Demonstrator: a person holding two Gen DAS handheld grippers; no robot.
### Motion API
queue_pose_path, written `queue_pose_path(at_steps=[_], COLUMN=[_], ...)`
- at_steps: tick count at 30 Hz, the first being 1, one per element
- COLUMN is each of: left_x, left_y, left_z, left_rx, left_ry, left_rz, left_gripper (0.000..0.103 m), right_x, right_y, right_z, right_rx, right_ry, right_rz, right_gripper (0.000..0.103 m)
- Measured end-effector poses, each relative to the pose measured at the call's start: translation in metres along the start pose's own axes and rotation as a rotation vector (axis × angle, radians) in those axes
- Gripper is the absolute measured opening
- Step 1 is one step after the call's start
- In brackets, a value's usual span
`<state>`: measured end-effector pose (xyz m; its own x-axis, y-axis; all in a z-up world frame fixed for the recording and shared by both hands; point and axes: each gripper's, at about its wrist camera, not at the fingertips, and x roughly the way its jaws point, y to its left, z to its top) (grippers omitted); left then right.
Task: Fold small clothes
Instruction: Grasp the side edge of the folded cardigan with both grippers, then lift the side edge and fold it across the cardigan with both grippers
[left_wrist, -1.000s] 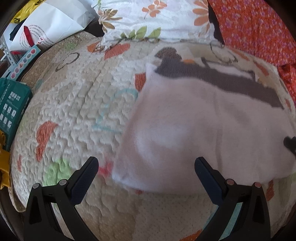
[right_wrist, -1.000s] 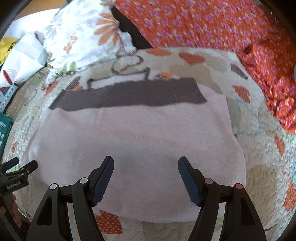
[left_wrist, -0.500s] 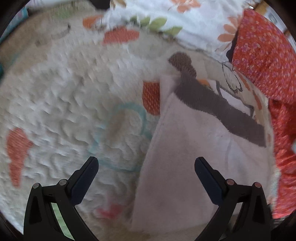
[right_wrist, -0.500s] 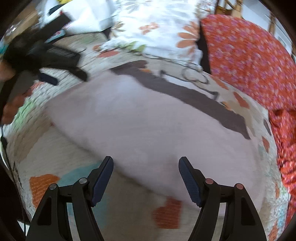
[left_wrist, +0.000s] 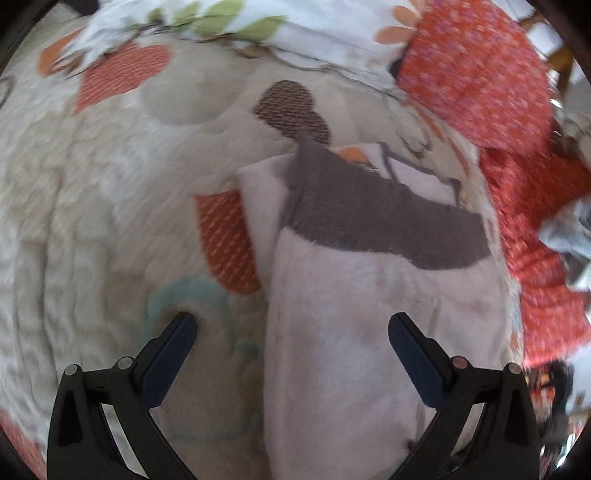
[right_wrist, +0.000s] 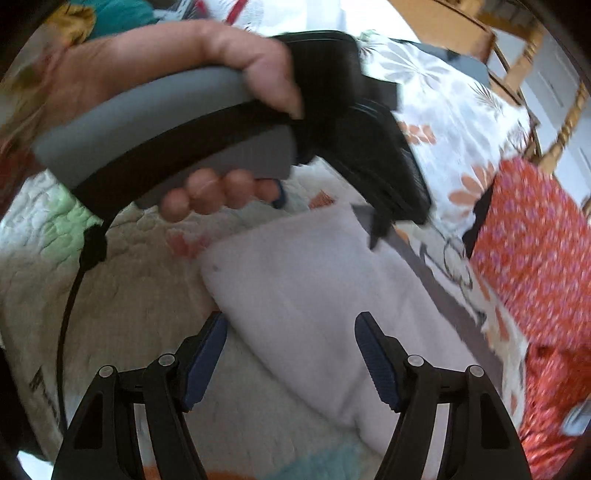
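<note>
A pale pink folded garment (left_wrist: 351, 314) with a grey band (left_wrist: 369, 214) across its far end lies flat on the quilt. My left gripper (left_wrist: 291, 321) hangs open just over the garment's left edge, one finger above the quilt and the other above the cloth. In the right wrist view the garment (right_wrist: 314, 277) runs diagonally. My right gripper (right_wrist: 291, 319) is over its near corner, jaws closing. The cloth lies under and between the fingers, and the pads do not press it. A hand (right_wrist: 166, 74) holding the left gripper's grey handle fills the top of that view.
A cream quilt (left_wrist: 92, 221) with orange and teal patches covers the bed. A floral pillow (left_wrist: 240, 26) lies beyond the garment and red flowered cloth (left_wrist: 517, 184) to its right. A wooden chair (right_wrist: 517, 55) stands at the back. A black cable (right_wrist: 70, 314) hangs at the left.
Both grippers swung round and came closer to the garment. The left now straddles its left edge. The right rolled toward the near corner, and the hand with the left gripper came into its view.
</note>
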<state>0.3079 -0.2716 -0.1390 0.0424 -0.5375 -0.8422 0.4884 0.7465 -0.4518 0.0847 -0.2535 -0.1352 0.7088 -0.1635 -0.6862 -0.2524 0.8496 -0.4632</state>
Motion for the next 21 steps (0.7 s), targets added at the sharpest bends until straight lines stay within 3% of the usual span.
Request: queue_pose_path(at_steps=[4, 7, 8, 9, 10, 11, 12, 17, 21], left_x=[-0.002, -0.002, 0.0, 0.003, 0.01, 0.014, 0.013, -0.007, -0.028], left_y=[0.009, 0.01, 0.005, 0.001, -0.002, -0.006, -0.011, -0.027, -0.08], left_z=[0.007, 0.009, 0.01, 0.009, 0.009, 0.009, 0.008, 0.011, 0.019], left_rx=[-0.012, -0.05, -0.036, -0.026, -0.027, -0.025, -0.011, -0.014, 0.037], left_ry=[-0.017, -0.045, -0.043, -0.021, 0.01, 0.013, 0.001, -0.038, -0.102], left_rz=[-0.11, -0.143, -0.136, -0.142, -0.14, -0.117, -0.093, -0.082, -0.096], left_gripper=[0.103, 0.098, 0.073, 0.029, 0.016, 0.016, 0.014, 0.01, 0.009], right_x=[0.013, 0.018, 0.02, 0.021, 0.022, 0.023, 0.022, -0.002, -0.04], right_y=[0.014, 0.019, 0.022, 0.023, 0.024, 0.025, 0.024, -0.013, -0.073], right_z=[0.006, 0.01, 0.012, 0.013, 0.015, 0.016, 0.016, 0.009, -0.01], right_rx=[-0.016, -0.034, -0.04, -0.044, -0.047, -0.048, -0.042, 0.071, 0.175], right_ry=[-0.011, -0.032, -0.032, -0.027, -0.022, -0.019, -0.022, -0.07, -0.115], right_rz=[-0.029, -0.04, -0.024, -0.005, 0.005, 0.003, -0.002, -0.004, -0.046], right_gripper=[0.065, 0.059, 0.05, 0.034, 0.026, 0.015, 0.011, 0.007, 0.007])
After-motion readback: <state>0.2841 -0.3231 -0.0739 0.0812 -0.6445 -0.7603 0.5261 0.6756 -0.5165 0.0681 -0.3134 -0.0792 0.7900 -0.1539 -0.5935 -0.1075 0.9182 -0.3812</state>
